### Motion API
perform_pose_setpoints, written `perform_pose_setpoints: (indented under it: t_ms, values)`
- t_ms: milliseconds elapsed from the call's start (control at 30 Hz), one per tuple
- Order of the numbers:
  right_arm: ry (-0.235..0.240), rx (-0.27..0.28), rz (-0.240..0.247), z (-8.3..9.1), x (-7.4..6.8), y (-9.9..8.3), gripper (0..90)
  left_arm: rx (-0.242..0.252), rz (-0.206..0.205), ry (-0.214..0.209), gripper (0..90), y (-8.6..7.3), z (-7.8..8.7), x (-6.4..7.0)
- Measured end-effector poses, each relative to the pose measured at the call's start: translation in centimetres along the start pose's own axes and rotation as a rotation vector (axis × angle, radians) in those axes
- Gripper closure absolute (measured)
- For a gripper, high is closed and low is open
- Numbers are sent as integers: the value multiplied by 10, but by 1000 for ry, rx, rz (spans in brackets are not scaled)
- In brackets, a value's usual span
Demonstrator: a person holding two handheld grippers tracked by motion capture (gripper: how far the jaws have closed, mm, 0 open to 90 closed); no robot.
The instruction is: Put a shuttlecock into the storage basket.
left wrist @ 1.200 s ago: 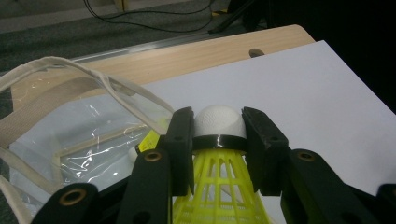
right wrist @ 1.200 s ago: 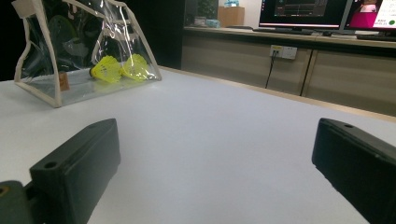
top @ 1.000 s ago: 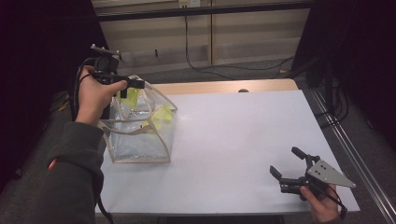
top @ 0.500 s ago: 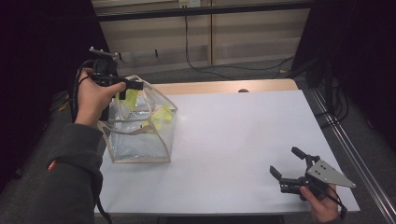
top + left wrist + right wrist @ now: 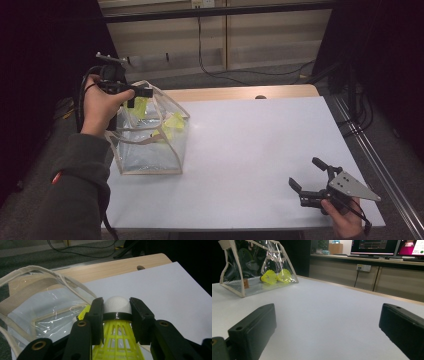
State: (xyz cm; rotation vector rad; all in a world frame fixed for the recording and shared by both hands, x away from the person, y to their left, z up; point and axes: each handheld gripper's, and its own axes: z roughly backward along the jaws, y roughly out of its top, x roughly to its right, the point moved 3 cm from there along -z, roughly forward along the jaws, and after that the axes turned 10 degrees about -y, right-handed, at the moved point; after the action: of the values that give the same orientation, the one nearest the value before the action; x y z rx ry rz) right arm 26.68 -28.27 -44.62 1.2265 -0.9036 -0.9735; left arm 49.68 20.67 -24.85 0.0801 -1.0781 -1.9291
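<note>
The left hand-held gripper (image 5: 117,315), clamped on a yellow plastic shuttlecock (image 5: 117,340) by its white cork, hangs above the clear plastic tote bag (image 5: 150,145) (two shuttlecocks already inside); lower it past the rim before releasing.

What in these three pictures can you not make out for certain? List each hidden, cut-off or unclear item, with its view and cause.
1. Held shuttlecock, left gripper view: its skirt is cut off by the bottom edge and flanked by the left gripper.
2. Clear bag, high view: glare blurs its contents, so the shuttlecock count is unsure.
3. Right gripper, right gripper view: its body is cut off by the bottom edge.
4. Monitors, right gripper view: screen content too small to read.
</note>
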Motion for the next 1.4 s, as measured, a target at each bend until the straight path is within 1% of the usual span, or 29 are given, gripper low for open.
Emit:
perform_pose_setpoints:
  t_ms: [133, 233, 267, 367, 533, 600, 633, 733, 933, 1267, 1400]
  values:
    - [3, -2, 9, 0, 0, 0, 11, -2, 1, -2, 648, -2, -1, -1]
    - [3, -3, 6, 0, 0, 0, 11, 4, 11, -2, 648, -3, -1, -2]
    - [1, -1, 1, 0, 0, 0, 11, -4, 7, -4, 648, -3, -1, -2]
    - [2, -2, 7, 0, 0, 0, 11, -3, 5, -5, 647, -4, -1, -3]
    - [3, -2, 9, 0, 0, 0, 11, 0, 9, 1, 647, -6, -1, -4]
    - [4, -3, 10, 0, 0, 0, 11, 9, 15, 1, 647, -6, -2, -5]
    - [3, -3, 10, 0, 0, 0, 11, -1, 11, 0, 647, -7, -1, -6]
    - [3, -3, 10, 0, 0, 0, 11, -1, 12, 3, 647, -8, -2, -7]
    - [2, -1, 9, 0, 0, 0, 11, 16, 16, 10, 647, -10, -2, -9]
    - [3, -4, 10, 0, 0, -1, 11, 8, 20, 10, 646, -15, -5, -14]
    - [3, -4, 9, 0, 0, 0, 11, 18, 21, 15, 646, -16, -5, -14]
